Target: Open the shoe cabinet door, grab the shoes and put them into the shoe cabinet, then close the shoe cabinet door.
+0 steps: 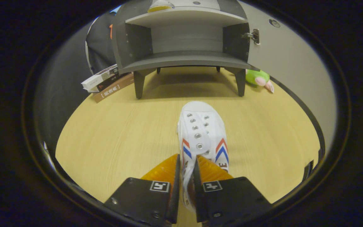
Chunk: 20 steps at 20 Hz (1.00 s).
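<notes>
Gripper view: gripper (187, 167) fingers clamped on the shoe (202, 134) side wall; light, soft canvas, likely sags; cabinet (184, 60) open beyond.

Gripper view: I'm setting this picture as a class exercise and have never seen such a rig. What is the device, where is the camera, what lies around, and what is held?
The camera rides on a handheld two-finger gripper and looks forward along its fingers, which show at the bottom. The fingers are closed on the side wall of a white shoe, one inside the opening and one outside, its toe pointing away. Ahead stands a grey cabinet on short legs, its door swung open to the right and its lower shelf bare. On the wooden floor, books lie left of the cabinet and a green plush toy sits by the right leg.
</notes>
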Each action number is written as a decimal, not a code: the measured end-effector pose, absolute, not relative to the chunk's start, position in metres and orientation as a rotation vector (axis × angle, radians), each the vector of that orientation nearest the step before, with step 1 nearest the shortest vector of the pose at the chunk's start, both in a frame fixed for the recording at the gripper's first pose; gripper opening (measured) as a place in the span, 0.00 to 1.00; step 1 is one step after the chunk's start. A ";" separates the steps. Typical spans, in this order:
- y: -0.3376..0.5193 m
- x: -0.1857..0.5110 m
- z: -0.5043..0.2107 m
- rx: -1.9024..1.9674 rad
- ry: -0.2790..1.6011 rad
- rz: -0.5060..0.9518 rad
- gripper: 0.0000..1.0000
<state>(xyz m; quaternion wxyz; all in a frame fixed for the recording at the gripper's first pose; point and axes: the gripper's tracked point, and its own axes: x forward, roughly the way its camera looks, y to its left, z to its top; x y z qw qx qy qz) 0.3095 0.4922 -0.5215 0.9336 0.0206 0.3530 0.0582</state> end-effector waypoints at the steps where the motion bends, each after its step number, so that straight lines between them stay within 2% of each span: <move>1: 0.492 0.309 -0.520 0.032 0.720 0.130 0.19; 2: 0.494 0.308 -0.519 0.018 0.722 0.136 0.11; 3: 0.494 0.308 -0.515 0.001 0.716 0.143 0.07; 5: 0.492 0.311 -0.501 -0.027 0.683 0.147 0.05; 11: 0.479 0.317 -0.431 -0.063 0.572 0.145 0.04; 20: 0.453 0.340 -0.265 -0.079 0.421 0.144 0.05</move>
